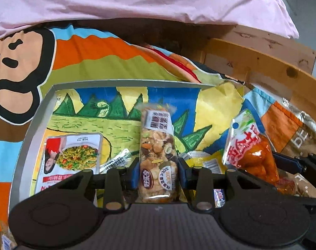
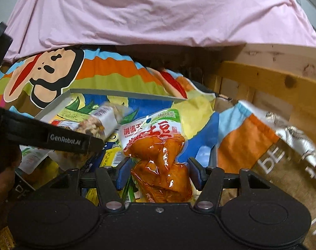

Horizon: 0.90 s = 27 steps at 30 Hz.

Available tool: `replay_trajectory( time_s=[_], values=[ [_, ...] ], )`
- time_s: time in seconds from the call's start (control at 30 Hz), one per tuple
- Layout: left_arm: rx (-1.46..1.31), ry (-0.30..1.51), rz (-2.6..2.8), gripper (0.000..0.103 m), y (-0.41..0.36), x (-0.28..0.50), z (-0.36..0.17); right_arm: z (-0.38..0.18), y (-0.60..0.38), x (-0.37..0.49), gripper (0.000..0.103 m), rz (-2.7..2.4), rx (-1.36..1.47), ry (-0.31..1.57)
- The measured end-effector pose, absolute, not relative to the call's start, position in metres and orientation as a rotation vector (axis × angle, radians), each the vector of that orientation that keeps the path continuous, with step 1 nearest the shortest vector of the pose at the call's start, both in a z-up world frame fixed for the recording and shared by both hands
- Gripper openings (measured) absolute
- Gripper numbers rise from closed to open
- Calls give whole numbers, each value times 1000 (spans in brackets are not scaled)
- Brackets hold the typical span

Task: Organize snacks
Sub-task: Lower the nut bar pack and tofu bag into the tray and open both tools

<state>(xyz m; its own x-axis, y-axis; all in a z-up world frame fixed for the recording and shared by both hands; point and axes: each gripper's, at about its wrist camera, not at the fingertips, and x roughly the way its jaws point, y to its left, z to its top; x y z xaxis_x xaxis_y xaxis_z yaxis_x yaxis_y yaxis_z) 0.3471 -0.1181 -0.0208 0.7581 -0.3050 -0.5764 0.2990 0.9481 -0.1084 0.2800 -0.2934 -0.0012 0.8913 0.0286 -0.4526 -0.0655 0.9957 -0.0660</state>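
Left gripper [image 1: 158, 175] clamps nut bar [image 1: 157, 156]; right gripper [image 2: 158, 173] holds potato pack [image 2: 158, 156]. Tray [image 1: 43, 104] at 12 o'clock; I'd lower both flat inside before releasing.

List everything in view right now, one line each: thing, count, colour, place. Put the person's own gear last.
nut bar: one, clear wrap with brown and beige nuts, between the left gripper's pads, over the tray.
potato snack pack: one, orange-red with green and white top, between the right gripper's pads.
noodle packet: one, white with a green noodle picture, lying in the tray at its left.
tray: one, grey rim, cartoon landscape lining, on the blanket.
blanket: one, striped with a monkey print, under the tray.
pink sheet: one, behind.
wooden rail: one, tan, at right.
foil bag: one, silver, far right.
left gripper: black, blue pads.
right gripper: black, blue pads.
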Motion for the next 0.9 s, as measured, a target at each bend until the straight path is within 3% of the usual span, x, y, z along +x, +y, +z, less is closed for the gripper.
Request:
replay_trajectory(
  time_s=[0.53, 0.7, 0.9],
  values=[
    [-6, 628, -325, 40, -118, 346, -22, -4, -295, 279, 67, 62, -63, 481],
    [-18, 621, -312, 56, -116, 345, -18, 1, -298, 273, 76, 65, -55, 465],
    [-57, 620, -304, 62, -110, 339, -13, 11, -301, 262, 83, 63, -63, 442]
  ],
)
